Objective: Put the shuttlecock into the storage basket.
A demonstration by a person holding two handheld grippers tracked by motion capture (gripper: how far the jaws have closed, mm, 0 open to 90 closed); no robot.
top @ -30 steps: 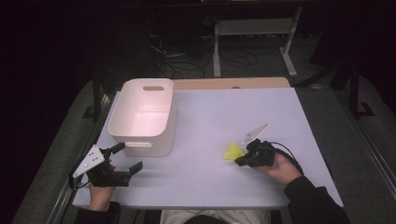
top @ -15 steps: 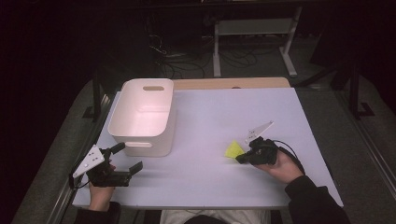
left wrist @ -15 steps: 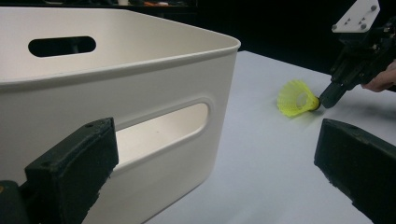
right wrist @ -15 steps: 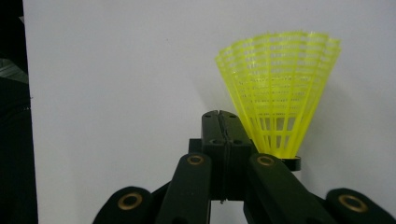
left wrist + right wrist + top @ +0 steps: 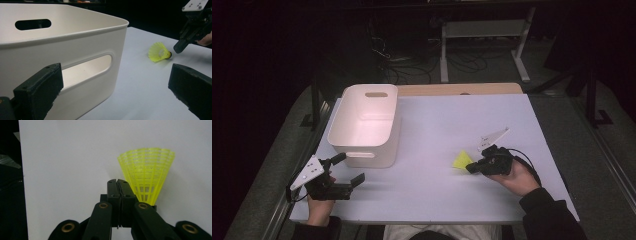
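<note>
The right gripper (image 5: 473,167) has its jaws pressed flat together with nothing pinched between them. The yellow shuttlecock (image 5: 146,173) lies on the table (image 5: 437,125) just beside those closed tips, slightly off to one side, skirt fanning away from them. The left gripper (image 5: 348,172) sits with jaws spread wide and empty. Right past its tips is the white bin (image 5: 75,50), and the shuttlecock is well beyond, across the table.

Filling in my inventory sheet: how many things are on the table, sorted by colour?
White: 1, the bin
Yellow: 1, the shuttlecock
Total: 2
</note>
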